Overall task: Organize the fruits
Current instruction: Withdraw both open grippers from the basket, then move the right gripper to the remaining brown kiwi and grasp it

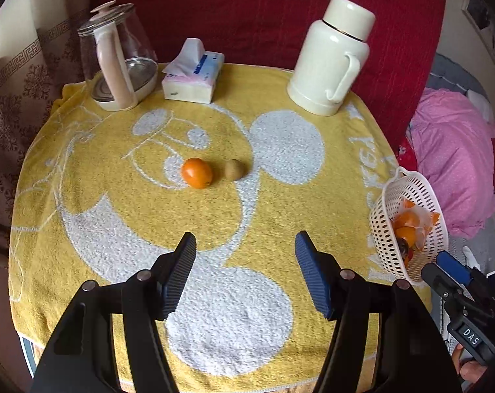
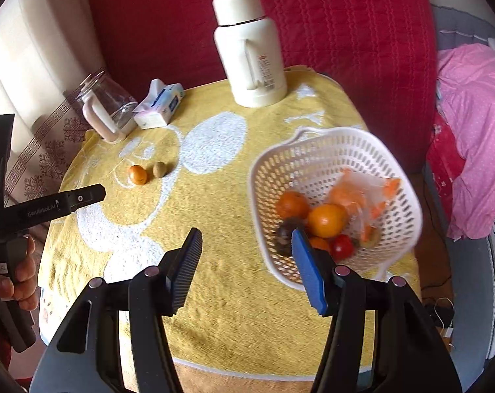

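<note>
A yellow towel [image 1: 116, 196] covers the table to its rim, with a broad bare stretch through the middle and bottom of both views. In the left wrist view an orange [image 1: 197, 173] and a kiwi [image 1: 234, 170] lie just beside each other at centre, well apart from the kettle [image 1: 116, 65], tissue pack [image 1: 191, 78] and white flask [image 1: 329, 59] lined along the upper edge. The left gripper [image 1: 245, 245] hangs released over bare towel, nothing between its pads. The white basket [image 2: 313, 150], holding fruit and a plastic bag, sits at the table's right edge; the right gripper [image 2: 247, 239] stands released beside its near rim, gripping nothing. Readable writing: "DAS" on the right tool, "GenRobot.AI" on the left; the flask's label is too small to read.
</note>
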A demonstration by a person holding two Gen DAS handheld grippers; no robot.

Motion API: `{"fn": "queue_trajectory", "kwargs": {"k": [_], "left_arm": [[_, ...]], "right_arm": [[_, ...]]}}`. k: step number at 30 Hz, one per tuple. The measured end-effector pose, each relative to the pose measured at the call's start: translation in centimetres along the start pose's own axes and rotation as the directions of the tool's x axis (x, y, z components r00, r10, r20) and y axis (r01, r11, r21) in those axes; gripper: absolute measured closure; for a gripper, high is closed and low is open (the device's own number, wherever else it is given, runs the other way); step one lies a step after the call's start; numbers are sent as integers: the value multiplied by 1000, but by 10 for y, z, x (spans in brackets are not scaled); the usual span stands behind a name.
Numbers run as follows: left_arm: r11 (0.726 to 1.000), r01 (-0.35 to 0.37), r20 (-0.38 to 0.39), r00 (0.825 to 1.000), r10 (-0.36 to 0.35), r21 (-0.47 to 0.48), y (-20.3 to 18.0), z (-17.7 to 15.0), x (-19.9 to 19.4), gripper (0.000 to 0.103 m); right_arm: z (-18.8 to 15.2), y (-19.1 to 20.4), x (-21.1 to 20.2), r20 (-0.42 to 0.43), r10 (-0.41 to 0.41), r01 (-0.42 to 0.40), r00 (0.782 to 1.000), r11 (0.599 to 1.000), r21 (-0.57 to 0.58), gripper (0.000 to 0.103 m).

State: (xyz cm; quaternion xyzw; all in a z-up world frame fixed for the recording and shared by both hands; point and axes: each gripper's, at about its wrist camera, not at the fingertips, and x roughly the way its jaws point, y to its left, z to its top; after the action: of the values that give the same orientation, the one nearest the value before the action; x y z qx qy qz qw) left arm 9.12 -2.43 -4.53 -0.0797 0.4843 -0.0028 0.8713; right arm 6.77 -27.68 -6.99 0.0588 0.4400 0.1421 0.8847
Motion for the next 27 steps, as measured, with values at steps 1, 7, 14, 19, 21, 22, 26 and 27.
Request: {"fn": "queue_trajectory", "kwargs": {"k": [1, 7, 14, 19, 21, 22, 26, 27], "left_arm": [[1000, -7, 5, 1000, 7, -11, 8, -1, -3, 40], [995, -52, 10, 999, 53, -81, 53, -5, -13, 40], [985, -95, 14, 995, 98, -144, 98, -8, -21, 38], [976, -112, -3, 993, 114, -185, 123, -10, -18, 38], [974, -111, -9, 994, 111, -197, 130, -10, -15, 38], [974, -109, -14, 994, 108, -199, 132, -10, -13, 38], [979, -94, -20, 996, 92, -180, 135, -7, -4, 38], [980, -90, -25, 996, 87, -177, 135, -7, -2, 38]], "right_arm": [[2, 7, 3, -2, 7, -7, 1000, 1000, -11, 44], [11, 50, 23, -20, 50, -52, 999, 995, -82, 44], [15, 88, 46, -58, 79, -86, 995, 988, -129, 44], [19, 107, 63, -81, 82, -93, 993, 984, -154, 44], [20, 113, 70, -88, 78, -91, 993, 983, -162, 44], [21, 115, 73, -91, 75, -89, 993, 982, -165, 44], [25, 119, 87, -104, 67, -83, 992, 984, -160, 44], [27, 119, 90, -105, 62, -79, 993, 984, -160, 44]]}}
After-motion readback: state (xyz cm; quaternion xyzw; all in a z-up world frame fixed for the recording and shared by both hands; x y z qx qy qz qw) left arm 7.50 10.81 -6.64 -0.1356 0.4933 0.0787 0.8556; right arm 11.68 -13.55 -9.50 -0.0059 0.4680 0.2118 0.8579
